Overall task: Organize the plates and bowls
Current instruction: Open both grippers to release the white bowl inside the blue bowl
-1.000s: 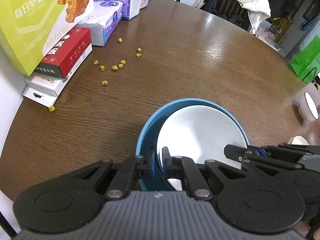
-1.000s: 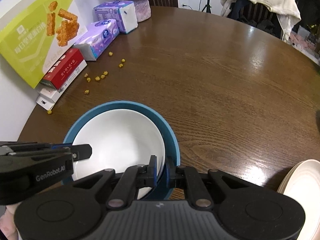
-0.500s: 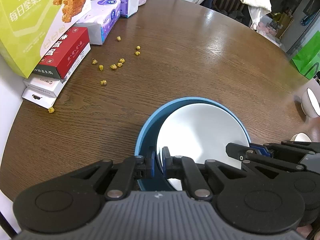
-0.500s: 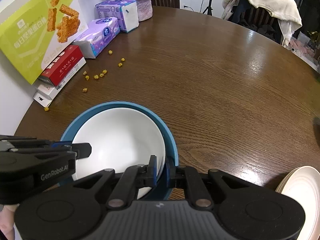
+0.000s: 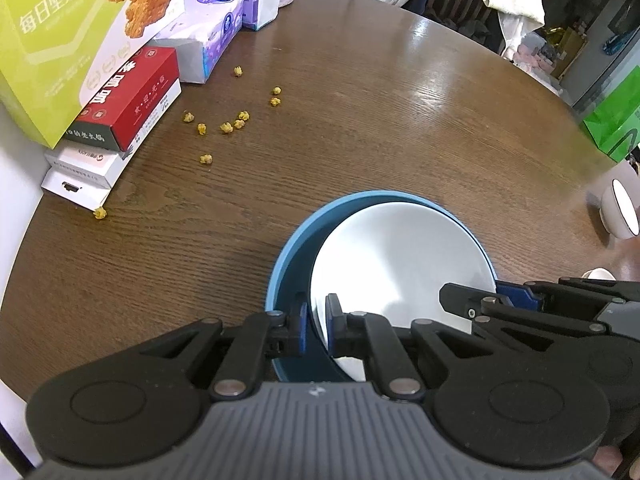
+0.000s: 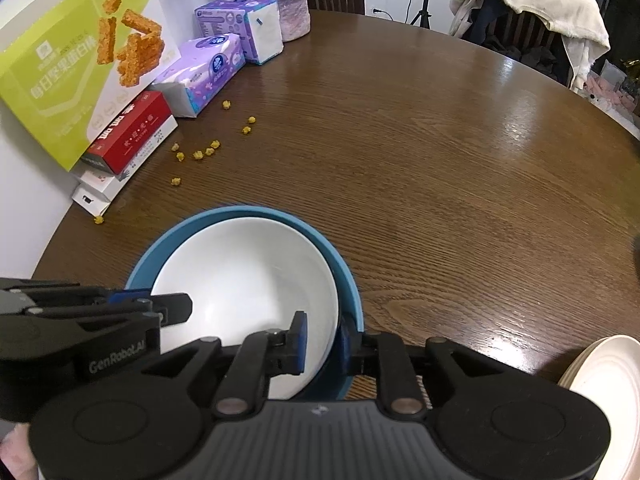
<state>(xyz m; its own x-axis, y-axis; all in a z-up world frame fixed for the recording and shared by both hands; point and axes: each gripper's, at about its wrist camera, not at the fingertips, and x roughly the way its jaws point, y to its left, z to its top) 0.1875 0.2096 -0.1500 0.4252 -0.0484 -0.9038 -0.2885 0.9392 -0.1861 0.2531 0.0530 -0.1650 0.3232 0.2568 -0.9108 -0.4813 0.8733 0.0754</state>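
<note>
A white bowl (image 5: 400, 256) sits nested, tilted, inside a larger blue bowl (image 5: 292, 248) on the round wooden table (image 5: 360, 120). My left gripper (image 5: 317, 326) is shut on the white bowl's near-left rim, its outer finger down between the two bowls. In the right wrist view the white bowl (image 6: 248, 272) lies in the blue bowl (image 6: 344, 276), and my right gripper (image 6: 324, 338) straddles the white rim at the near right. Its jaws are opening: the inner pad stands off the rim, with the rim still between them.
Snack and medicine boxes (image 5: 120, 96) and tissue packs (image 5: 208, 40) line the table's left edge, with several yellow crumbs (image 5: 232, 126) in front of them. Stacked cream plates (image 6: 600, 392) sit at the near right. A small white bowl (image 5: 620, 216) stands at the far right edge.
My right gripper's jaws have spread apart and come off the white bowl's rim. The left gripper keeps its grip, and the bowls have hardly moved.
</note>
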